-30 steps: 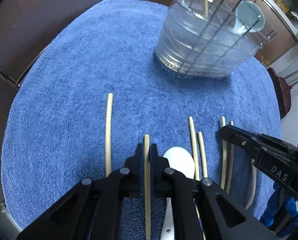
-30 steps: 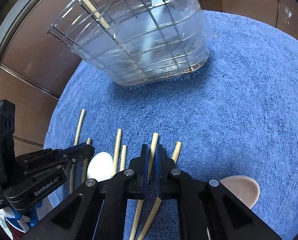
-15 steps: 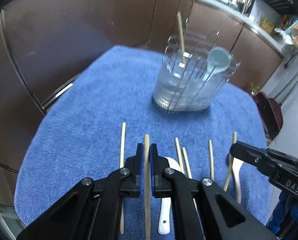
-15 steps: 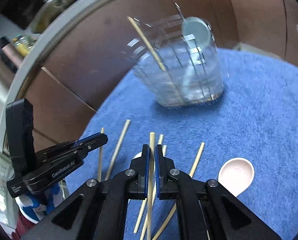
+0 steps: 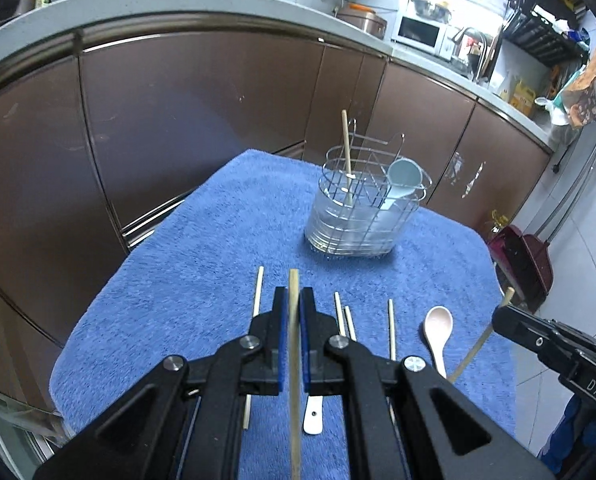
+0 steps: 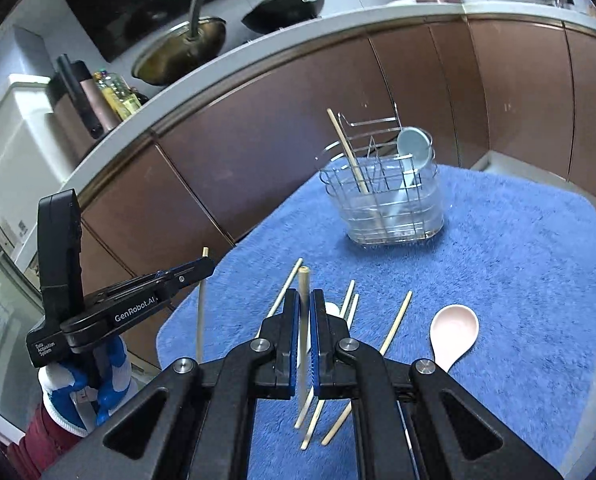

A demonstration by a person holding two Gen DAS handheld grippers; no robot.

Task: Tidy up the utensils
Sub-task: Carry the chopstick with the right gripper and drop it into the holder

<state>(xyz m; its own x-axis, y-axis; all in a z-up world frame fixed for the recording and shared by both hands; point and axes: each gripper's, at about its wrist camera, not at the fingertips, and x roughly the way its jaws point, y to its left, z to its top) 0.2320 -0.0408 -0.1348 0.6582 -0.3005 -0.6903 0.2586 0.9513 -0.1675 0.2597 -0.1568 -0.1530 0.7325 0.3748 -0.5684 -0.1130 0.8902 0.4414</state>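
Observation:
My left gripper (image 5: 293, 300) is shut on a wooden chopstick (image 5: 294, 380) and holds it above the blue towel (image 5: 201, 264). My right gripper (image 6: 305, 300) is shut on another chopstick (image 6: 304, 344), also lifted. Each gripper shows in the other view, the right one (image 5: 510, 316) and the left one (image 6: 201, 266). The wire utensil holder (image 5: 362, 216) stands at the far end of the towel with one chopstick (image 5: 346, 160) and a pale blue spoon (image 5: 402, 180) in it. Several chopsticks (image 6: 394, 324), a pink spoon (image 6: 454, 332) and a white spoon (image 5: 313, 416) lie on the towel.
Brown cabinet doors (image 5: 177, 128) and a grey countertop (image 5: 177, 12) with pans stand behind the towel. A dark red dustpan (image 5: 522, 256) sits on the floor to the right. A microwave (image 5: 420, 32) is on the far counter.
Both grippers have risen and pulled back from the towel, each lifting its chopstick. The holder now looks smaller and farther away.

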